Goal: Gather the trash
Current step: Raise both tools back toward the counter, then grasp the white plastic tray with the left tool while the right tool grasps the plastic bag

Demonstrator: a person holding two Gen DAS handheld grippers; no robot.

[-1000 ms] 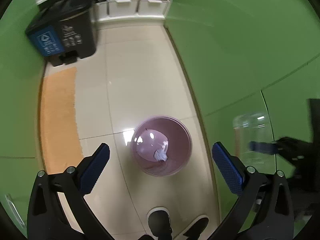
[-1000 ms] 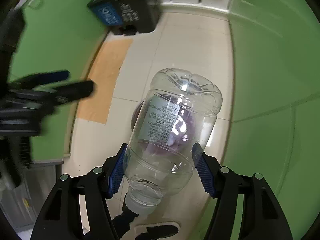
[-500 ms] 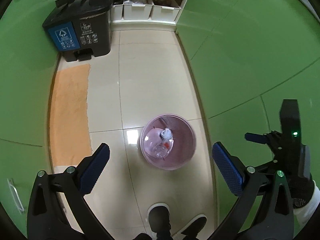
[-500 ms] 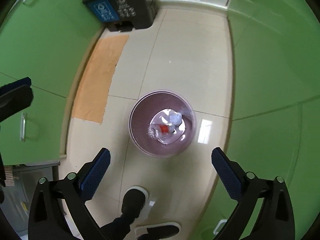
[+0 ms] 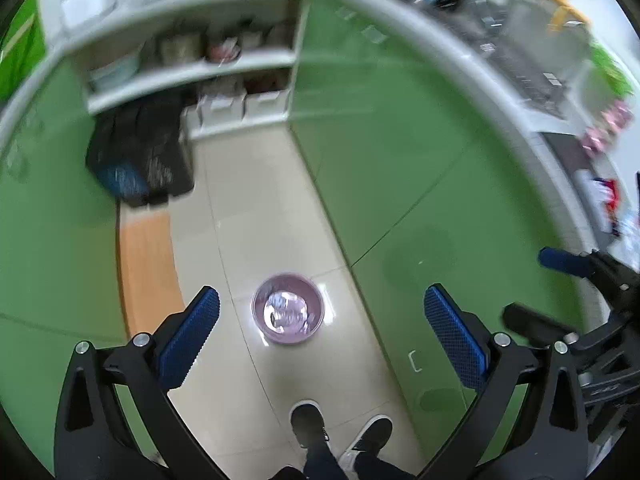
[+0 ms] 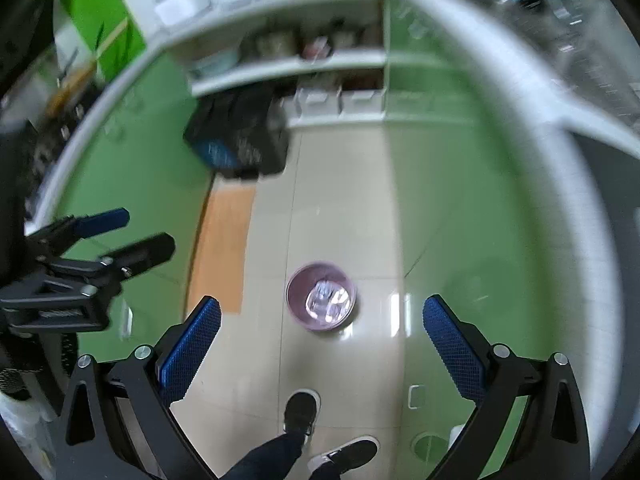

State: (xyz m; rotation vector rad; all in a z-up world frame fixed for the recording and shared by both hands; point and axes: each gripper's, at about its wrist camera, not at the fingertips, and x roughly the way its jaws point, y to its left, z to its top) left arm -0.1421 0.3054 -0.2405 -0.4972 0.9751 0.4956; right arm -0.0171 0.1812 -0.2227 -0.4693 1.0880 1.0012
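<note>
A pink round waste bin [image 5: 287, 309] [image 6: 321, 297] stands on the tiled floor far below both grippers. A clear plastic bottle [image 6: 326, 300] [image 5: 285, 311] lies inside it with some crumpled paper. My left gripper [image 5: 320, 304] hangs high above the bin, open, with nothing between its blue pads. My right gripper [image 6: 320, 314] is also open and empty, high over the bin. In the right wrist view the left gripper [image 6: 128, 232] shows at the left edge. In the left wrist view the right gripper [image 5: 544, 280] shows at the right edge.
Green cabinet fronts [image 5: 400, 184] line both sides of a narrow aisle. A black pedal bin with a blue label [image 5: 140, 160] stands at the far end under white shelves [image 5: 192, 68]. An orange mat [image 5: 146, 268] lies at the left. A person's shoes [image 5: 340, 432] stand below.
The right gripper opened and the bottle dropped into the pink bin. Both grippers then rose quickly, so the bin looks much smaller and the counters and shelves came into view.
</note>
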